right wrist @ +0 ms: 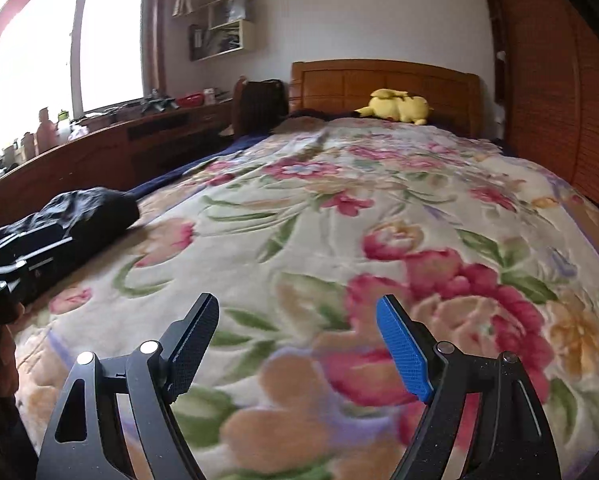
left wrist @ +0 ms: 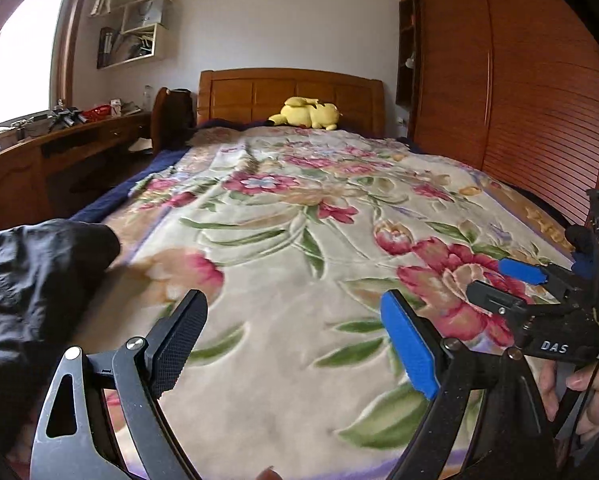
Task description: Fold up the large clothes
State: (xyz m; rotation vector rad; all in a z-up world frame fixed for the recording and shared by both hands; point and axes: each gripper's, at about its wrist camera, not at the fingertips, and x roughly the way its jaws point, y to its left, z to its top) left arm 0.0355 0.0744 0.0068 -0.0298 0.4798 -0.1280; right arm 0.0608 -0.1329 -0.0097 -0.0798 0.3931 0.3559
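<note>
The black garment (left wrist: pixel 39 292) is lying bunched up on the left side of the bed, on top of the flowery blanket (left wrist: pixel 299 240). It is sitting close to the left edge, near the dark blue sheet (left wrist: pixel 99 208) that is peeking out there.

The left gripper (left wrist: pixel 295 332) is standing wide open with nothing between its jaws. The right gripper (right wrist: pixel 299 340) is standing wide open too, and it is holding nothing. Both are pointing up the bed toward the yellow plush toy (left wrist: pixel 307 114) by the wooden headboard (left wrist: pixel 287 92).

The garment is lying to the left of both grippers, not in front of them. Its long side seems to be running up the bed, along the left edge. The left gripper is looking much nearer to it, with the cloth just beside its left finger. The right gripper is sitting well apart from it, so I think the left hand is the one that can reach it first, by turning left.

The left wrist view is showing the garment big and close, and also the right gripper at its right edge with a hand (left wrist: pixel 591 400) holding it. The right wrist view is showing the whole length of the garment (right wrist: pixel 79 212) from farther away, and more of the bare blanket to the right
</note>
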